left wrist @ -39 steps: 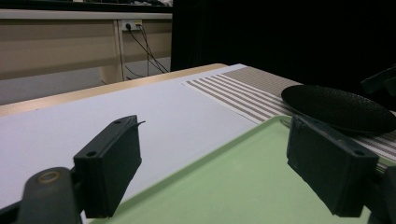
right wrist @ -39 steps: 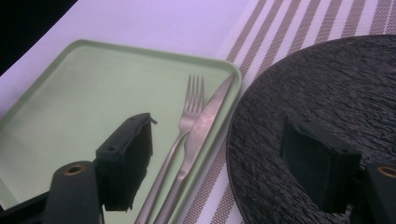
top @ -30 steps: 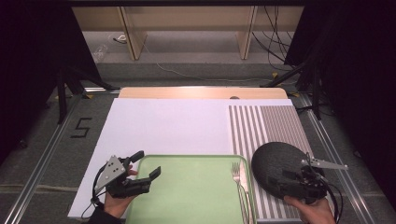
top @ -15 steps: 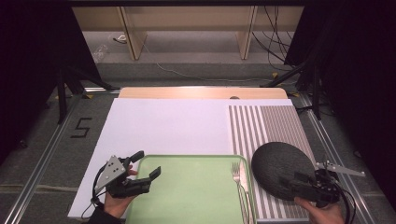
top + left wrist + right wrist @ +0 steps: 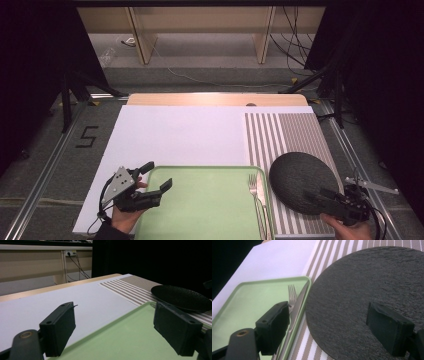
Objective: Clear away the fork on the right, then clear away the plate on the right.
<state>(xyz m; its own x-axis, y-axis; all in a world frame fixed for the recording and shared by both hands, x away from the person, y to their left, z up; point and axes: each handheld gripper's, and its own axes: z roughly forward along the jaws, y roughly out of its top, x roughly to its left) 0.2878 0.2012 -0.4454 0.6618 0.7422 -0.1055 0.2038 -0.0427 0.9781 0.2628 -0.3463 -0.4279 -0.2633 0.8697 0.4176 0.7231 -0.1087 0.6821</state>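
My right claw [image 5: 325, 197] spread over plate's [image 5: 300, 177] near edge; next swing left, pinch fork [image 5: 291, 296] mid-handle off tray [image 5: 200, 210]

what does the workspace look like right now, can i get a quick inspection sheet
surface: white sheet over a wooden table, striped placemat on its right side
job's things: dark round plate lying on the placemat; green tray at the near edge, with a fork and a knife along its right rim
clutter: nothing seen
grippers: left gripper open over the tray's left edge, holding nothing; right gripper open over the plate's near right part, holding nothing
cables: one cable trails from each gripper; loose cables on the floor behind the table
surroundings: dark curtains at both sides, wooden furniture legs at the back, a number 5 marked on the floor at left
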